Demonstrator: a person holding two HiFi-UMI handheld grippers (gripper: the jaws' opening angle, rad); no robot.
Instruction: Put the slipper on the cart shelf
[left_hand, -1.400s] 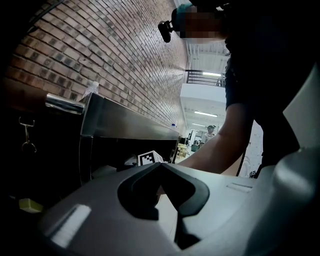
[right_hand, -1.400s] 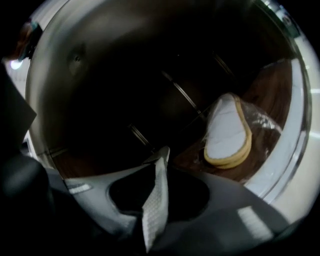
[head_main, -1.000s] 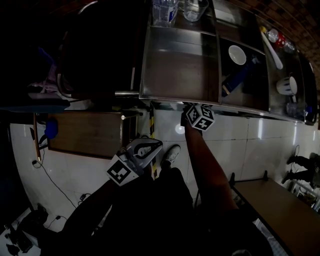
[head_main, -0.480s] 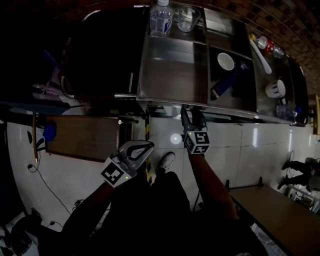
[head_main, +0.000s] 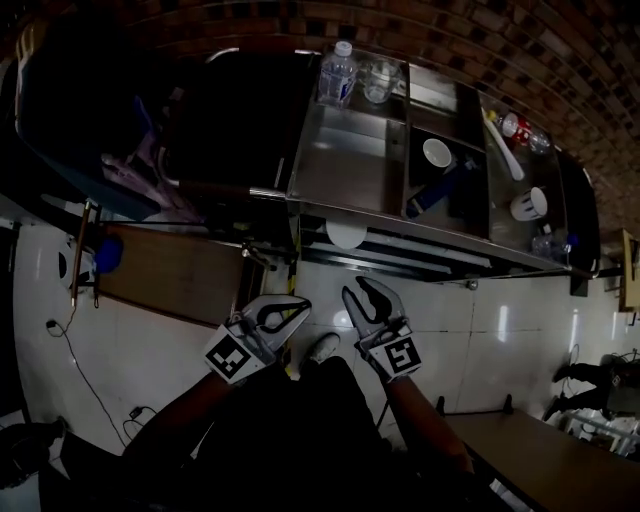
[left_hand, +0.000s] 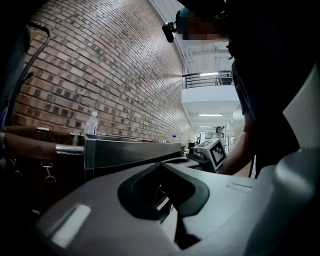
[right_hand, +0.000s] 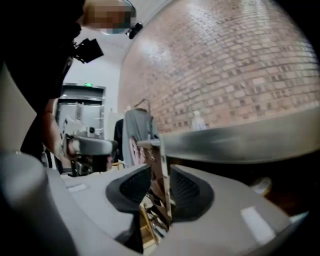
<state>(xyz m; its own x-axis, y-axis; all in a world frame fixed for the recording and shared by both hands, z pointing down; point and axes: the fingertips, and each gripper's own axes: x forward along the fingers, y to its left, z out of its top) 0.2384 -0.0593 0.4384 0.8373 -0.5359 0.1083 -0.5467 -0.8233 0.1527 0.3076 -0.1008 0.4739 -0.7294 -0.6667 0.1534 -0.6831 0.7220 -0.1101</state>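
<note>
The right hand-held gripper had been drawn back from under the cart and raised near the body, its jaws apart with nothing between them. The left hand-held gripper was held beside it, tips together and empty. A pale rounded thing, taken to be the slipper, was left lying on the cart's lower shelf, so the placing was judged done. On the top tray a bottle, a bowl and a cup were seen. The cart was stood on a white tiled floor against a brick wall.
</note>
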